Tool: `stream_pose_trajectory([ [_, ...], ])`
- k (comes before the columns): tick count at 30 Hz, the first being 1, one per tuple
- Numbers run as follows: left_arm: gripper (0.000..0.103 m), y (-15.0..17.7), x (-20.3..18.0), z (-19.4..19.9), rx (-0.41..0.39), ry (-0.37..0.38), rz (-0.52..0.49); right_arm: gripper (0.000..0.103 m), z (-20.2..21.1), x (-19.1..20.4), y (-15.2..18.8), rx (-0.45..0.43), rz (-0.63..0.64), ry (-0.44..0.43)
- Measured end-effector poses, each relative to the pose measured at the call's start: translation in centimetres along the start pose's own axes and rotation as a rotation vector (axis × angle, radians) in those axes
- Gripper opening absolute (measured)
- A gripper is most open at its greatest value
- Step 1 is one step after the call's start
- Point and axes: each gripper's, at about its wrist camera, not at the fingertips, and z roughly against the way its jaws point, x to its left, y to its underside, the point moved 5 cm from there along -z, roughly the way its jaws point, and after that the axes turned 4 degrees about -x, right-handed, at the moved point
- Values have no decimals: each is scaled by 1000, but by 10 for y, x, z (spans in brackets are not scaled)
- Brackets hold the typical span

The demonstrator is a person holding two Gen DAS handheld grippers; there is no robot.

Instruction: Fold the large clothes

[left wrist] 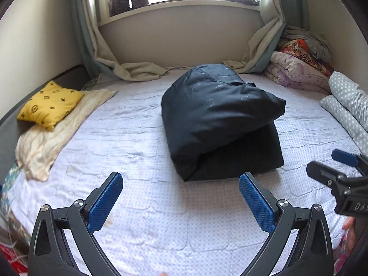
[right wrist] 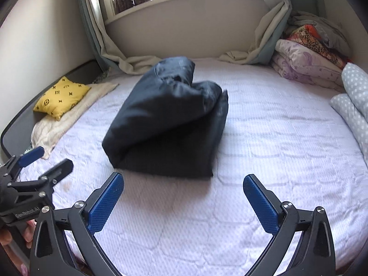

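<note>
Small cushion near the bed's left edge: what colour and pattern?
Yellow cushion with black printed symbols; left wrist view.

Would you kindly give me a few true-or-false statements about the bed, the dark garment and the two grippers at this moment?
1. The dark garment lies folded into a bundle on the bed. True.
2. The left gripper is shut on the garment. False: its fingers are spread and hold nothing.
3. The right gripper is open and clear of the garment. True.
4. The yellow pillow sits on top of the garment. False: it lies apart, at the bed's left edge.
5. Two jars stand on the windowsill. True.
</note>
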Motion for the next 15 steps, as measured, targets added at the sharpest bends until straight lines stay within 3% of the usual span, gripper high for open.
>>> stream_pose_trajectory([
  [6,103,15,-4,8,7,17,14,103,6,5,24,11,14,17],
  [11,103,25,-12,8,29,-13,-5,103,12,4,36,18,7,20],
  [15,103,35,-14,8,47,44,32,103,12,4,43,28,15,27],
])
